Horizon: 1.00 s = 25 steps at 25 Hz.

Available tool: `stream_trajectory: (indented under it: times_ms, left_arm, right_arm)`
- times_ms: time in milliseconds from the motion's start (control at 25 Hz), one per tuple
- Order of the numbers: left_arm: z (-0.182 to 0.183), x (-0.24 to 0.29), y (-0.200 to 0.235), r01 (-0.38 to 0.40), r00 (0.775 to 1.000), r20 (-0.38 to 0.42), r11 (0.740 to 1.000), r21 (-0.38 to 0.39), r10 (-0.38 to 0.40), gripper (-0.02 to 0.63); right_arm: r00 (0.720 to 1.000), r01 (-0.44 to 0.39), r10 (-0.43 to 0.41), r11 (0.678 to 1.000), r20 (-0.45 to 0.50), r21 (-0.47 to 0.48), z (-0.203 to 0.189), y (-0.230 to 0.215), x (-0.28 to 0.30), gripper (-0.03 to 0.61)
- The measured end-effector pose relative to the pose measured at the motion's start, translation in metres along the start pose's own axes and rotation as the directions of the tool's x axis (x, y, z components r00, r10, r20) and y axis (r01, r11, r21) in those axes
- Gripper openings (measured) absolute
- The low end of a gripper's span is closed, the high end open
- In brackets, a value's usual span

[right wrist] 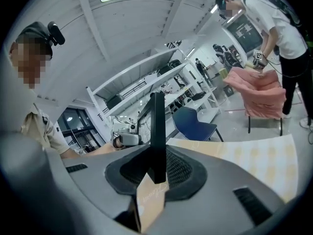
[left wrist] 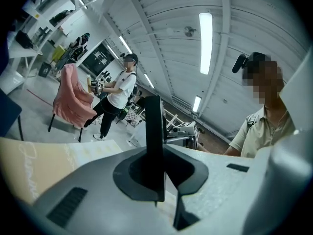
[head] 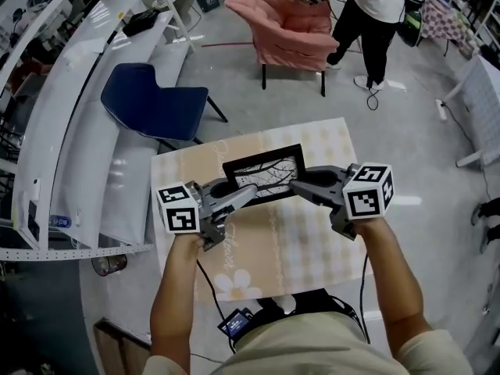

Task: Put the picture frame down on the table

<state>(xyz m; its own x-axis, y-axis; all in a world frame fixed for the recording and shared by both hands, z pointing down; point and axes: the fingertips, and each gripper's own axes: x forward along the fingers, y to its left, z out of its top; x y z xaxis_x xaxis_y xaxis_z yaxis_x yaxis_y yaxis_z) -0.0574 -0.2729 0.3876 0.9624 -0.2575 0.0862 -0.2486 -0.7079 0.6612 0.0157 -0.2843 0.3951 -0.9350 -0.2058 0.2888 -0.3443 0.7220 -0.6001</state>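
The table (head: 312, 244) in front of us wears a pale checked cloth with a white flower printed near our edge. Beyond it to the left stands a blue chair (head: 152, 100), and farther off a pink armchair (head: 285, 26) with another person (head: 375, 10) beside it. We hold the picture frame (head: 264, 174) over the far half of the table, black-bordered, its picture of bare branches facing up towards us. We cannot tell whether its lower edge touches the cloth. Our left gripper (head: 251, 194) clamps the frame's left side and our right gripper (head: 297, 184) clamps its right side. In the left gripper view the frame (left wrist: 154, 131) rises edge-on from between the closed pads, and the right gripper view shows the same dark edge (right wrist: 157, 126) pinched between that gripper's jaws.
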Motion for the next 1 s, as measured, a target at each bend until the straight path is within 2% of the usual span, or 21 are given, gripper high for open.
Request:
stream_trajectory:
  times_ms: [600,1000]
  left_arm:
    - [-0.050,0.003,0.076,-0.070,0.997,-0.021,0.988,-0.137,0.068,0.046]
    - [-0.085,0.014,0.122,-0.108,0.993,-0.064,0.975,-0.196,0.097,0.048]
  right_arm:
    - [0.996,0.029,-0.020,0.995,-0.088,0.092,-0.050,-0.065,0.040,0.087]
    - [0.988,0.079,-0.059,0.988,-0.146,0.133,-0.088,-0.112,0.059,0.098]
